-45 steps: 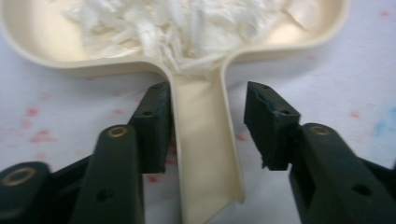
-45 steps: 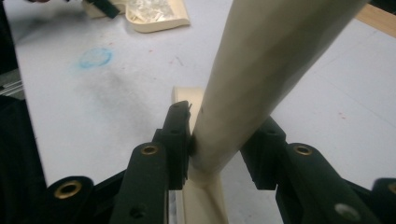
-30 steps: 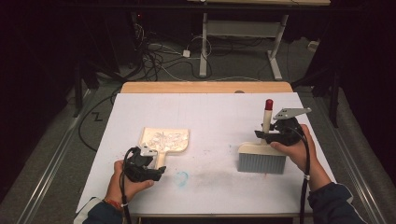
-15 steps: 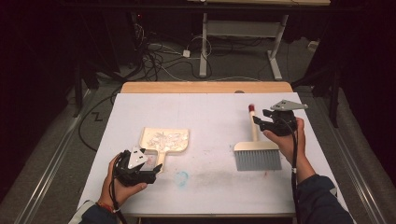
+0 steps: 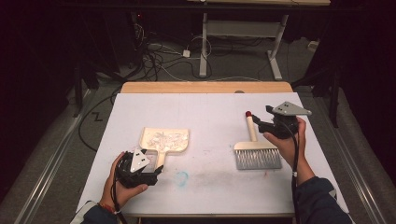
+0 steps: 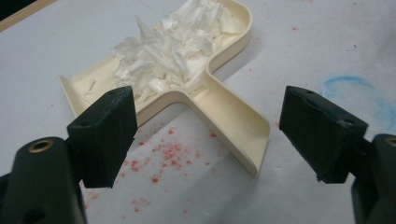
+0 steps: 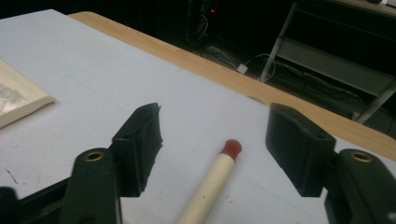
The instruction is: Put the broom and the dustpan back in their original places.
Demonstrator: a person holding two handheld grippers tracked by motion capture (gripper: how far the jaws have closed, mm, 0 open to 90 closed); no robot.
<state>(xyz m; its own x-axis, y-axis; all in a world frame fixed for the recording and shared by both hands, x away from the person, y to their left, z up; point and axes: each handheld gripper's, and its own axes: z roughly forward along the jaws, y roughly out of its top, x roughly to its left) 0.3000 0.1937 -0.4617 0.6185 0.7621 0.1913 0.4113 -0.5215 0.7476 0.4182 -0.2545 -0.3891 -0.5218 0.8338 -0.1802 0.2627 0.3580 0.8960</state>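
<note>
A cream dustpan (image 5: 164, 139) holding white paper shreds (image 6: 177, 51) lies left of centre on the table, its handle toward me. My left gripper (image 5: 155, 170) sits just behind that handle; its jaws have just been opening and stand open (image 6: 219, 126), with the handle's end between them untouched. A brush (image 5: 258, 157) with grey bristles lies flat at the right, its wooden handle (image 7: 210, 186) and red tip (image 7: 231, 148) pointing away. My right gripper (image 5: 262, 126) hovers over that handle (image 7: 215, 140); its jaws have just been opening, and the pads are off it.
The white table cover (image 5: 210, 109) carries a blue smudge (image 5: 182, 176) near the front and red specks (image 6: 168, 154) beside the dustpan handle. A wooden edge (image 5: 205, 87) borders the far side. Cables (image 5: 159, 60) and a desk frame (image 5: 243, 32) stand on the dark floor beyond.
The brush, held upright by my right gripper a second ago, now lies flat with the jaws parted off it. My left gripper let go of the dustpan handle and drew back slightly.
</note>
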